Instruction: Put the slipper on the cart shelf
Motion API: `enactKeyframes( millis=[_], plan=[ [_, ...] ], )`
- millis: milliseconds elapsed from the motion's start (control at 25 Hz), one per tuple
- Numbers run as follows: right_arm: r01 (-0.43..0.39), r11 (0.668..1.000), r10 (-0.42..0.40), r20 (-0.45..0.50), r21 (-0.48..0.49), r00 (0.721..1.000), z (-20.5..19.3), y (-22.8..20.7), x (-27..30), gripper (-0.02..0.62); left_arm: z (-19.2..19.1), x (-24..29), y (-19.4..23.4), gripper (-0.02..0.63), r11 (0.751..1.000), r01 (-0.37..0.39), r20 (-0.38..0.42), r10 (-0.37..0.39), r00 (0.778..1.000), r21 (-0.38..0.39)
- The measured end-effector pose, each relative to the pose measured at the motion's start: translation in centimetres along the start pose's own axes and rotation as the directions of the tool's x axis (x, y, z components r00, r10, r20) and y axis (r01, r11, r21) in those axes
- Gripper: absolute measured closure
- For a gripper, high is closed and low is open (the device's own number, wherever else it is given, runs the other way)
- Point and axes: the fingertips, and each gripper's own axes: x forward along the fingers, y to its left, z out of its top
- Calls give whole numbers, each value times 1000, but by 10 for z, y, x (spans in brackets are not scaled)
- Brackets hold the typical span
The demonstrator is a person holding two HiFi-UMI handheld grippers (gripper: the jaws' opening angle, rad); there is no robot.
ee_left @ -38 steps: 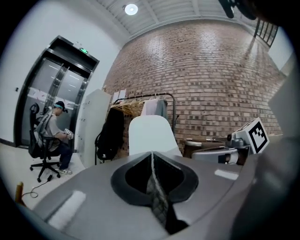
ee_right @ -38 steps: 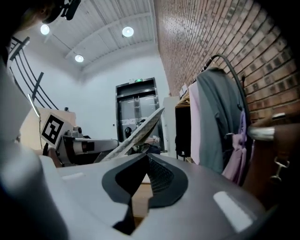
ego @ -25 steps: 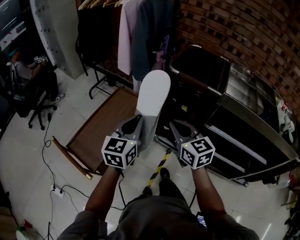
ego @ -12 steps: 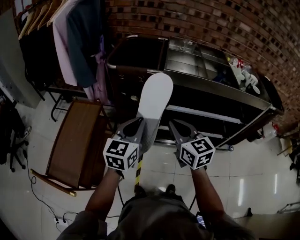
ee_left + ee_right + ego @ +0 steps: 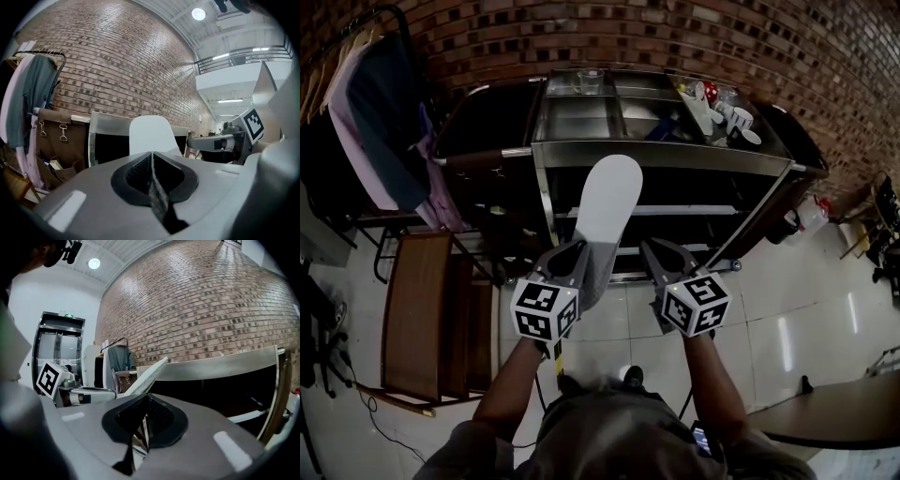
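Two marker cubes, black-and-white squares only, no letters on them. Head view: left gripper [image 5: 577, 249] clamped on the grey edge of the slipper [image 5: 607, 201], white sole up, toe pointing at the cart [image 5: 675, 156]; slipper is in the air in front of the cart, over the floor [image 5: 609, 323], not on a shelf. Right gripper [image 5: 654, 249] just beside it, not touching the slipper. Cart top tray has compartments: white cups [image 5: 733, 116] and a red item in the right one, clear jar [image 5: 589, 81] at the back, the rest too dark to tell. Clothes rack [image 5: 366, 122] left of the cart, brick wall [image 5: 675, 28] behind. Left gripper view: jaws pressed together on a thin strip of the slipper, sole standing up beyond them; brown bag [image 5: 56, 140] with buckles hangs at left, no print readable. Right gripper view: jaws closed with only a slit between them, nothing in them; slipper shows edge-on to the left, cart rail ahead; green sign [image 5: 68, 316] over a door, too small to read.
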Motion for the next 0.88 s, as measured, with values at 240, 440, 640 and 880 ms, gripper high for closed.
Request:
enactKeyframes(
  millis=[240, 440, 640, 880],
  plan=[
    [12, 1000, -12, 4, 21, 1000, -7, -38, -25, 595, -27, 34, -24, 592, 1000, -15, -76, 14, 997, -4],
    [1, 999, -2, 7, 34, 1000, -15, -66, -39, 595, -50, 60, -36, 592, 999, -44, -143, 44, 989, 4],
    [-14, 999, 14, 19, 39, 1000, -16, -99, -58, 595, -72, 87, -51, 592, 996, -90, -215, 91, 972, 16],
    [-49, 998, 48, 13, 42, 999, -17, -128, -72, 595, -75, 116, -64, 592, 990, -142, -246, 140, 959, 11]
  ],
)
